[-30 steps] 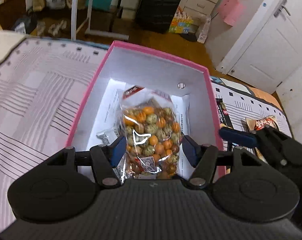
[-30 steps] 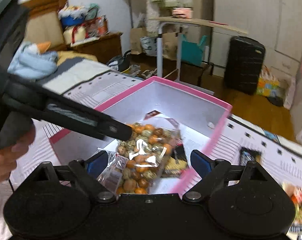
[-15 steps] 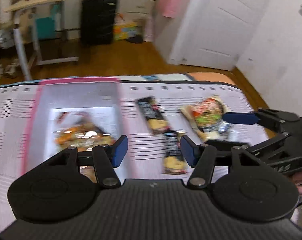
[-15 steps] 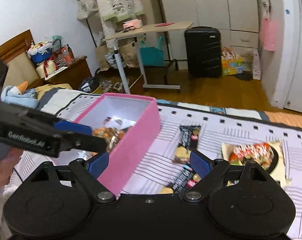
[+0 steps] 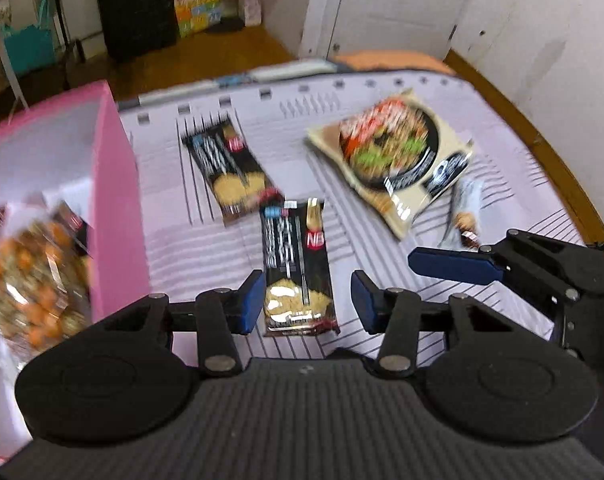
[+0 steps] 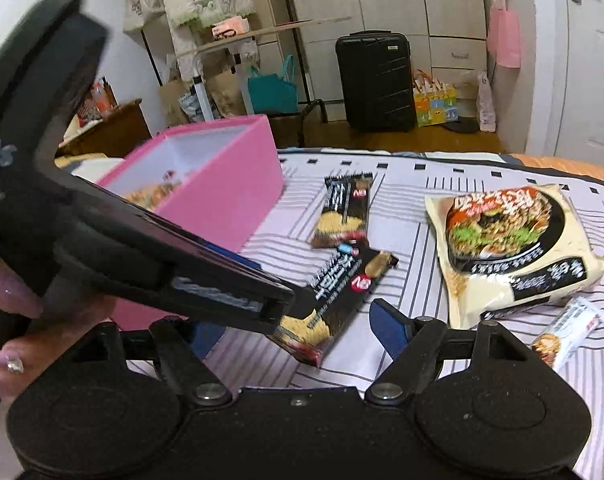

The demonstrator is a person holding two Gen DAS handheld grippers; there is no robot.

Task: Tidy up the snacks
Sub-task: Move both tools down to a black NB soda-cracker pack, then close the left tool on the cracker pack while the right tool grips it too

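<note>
The pink box [image 5: 118, 184] stood on the striped bed cover [image 5: 501, 184], and everything else was placed from it. Inside the box a clear bag of orange and green coated nuts [image 5: 30, 276] was seen, blurred.

Just beside the box's right wall a black snack bar [image 5: 232, 172] lay flat on the cover. A second black snack bar [image 5: 296, 268] lay a little further from the box, its top end near the first bar's lower end. Further from the box again, a beige instant noodle packet [image 5: 397, 156] was seen, and beyond it, farthest from the box, a small white wrapped snack [image 5: 467, 216].

The left tool [image 5: 305, 300] was held over the second bar, its jaws closing; the bar was framed between the blue pads [image 5: 250, 300], but no pad was pressing on it. The right tool [image 6: 298, 328] was held on the far side of that bar from the box, its jaws closing too, with nothing gripped. In the right wrist view the left tool's body crossed in front of the box, and fingers [image 6: 6, 288] of a hand were seen on it.
</note>
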